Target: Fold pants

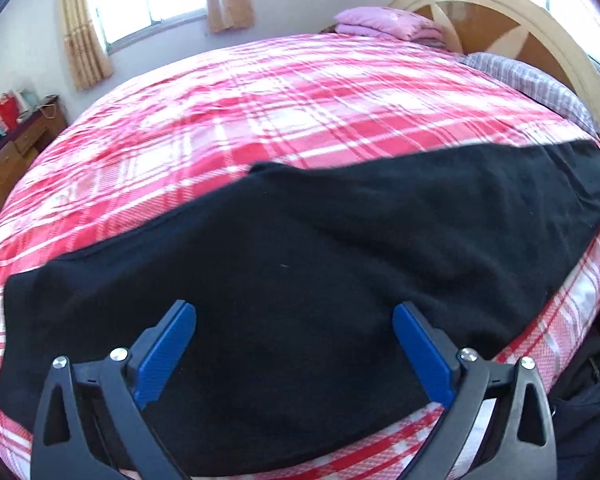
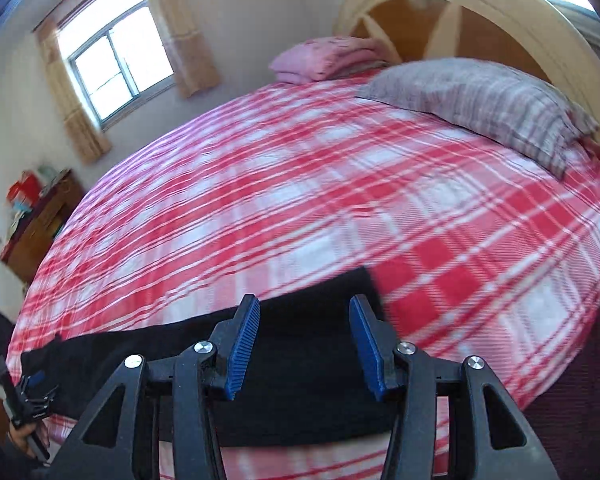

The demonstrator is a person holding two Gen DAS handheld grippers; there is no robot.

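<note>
Black pants [image 1: 320,248] lie stretched flat along the near edge of a bed with a red and white plaid cover [image 1: 260,100]. My left gripper [image 1: 294,312] hovers over the wide end of the pants, open wide and empty. In the right wrist view my right gripper [image 2: 304,308] is open and empty above the narrow end of the pants [image 2: 308,360]. The left gripper [image 2: 32,388] also shows at the far left of that view, by the other end of the pants.
A grey striped pillow [image 2: 480,104] and a folded pink cloth [image 2: 324,58] lie at the head of the bed by a curved wooden headboard [image 2: 480,8]. A wooden dresser [image 1: 16,152] stands at the far left under a window [image 2: 112,52].
</note>
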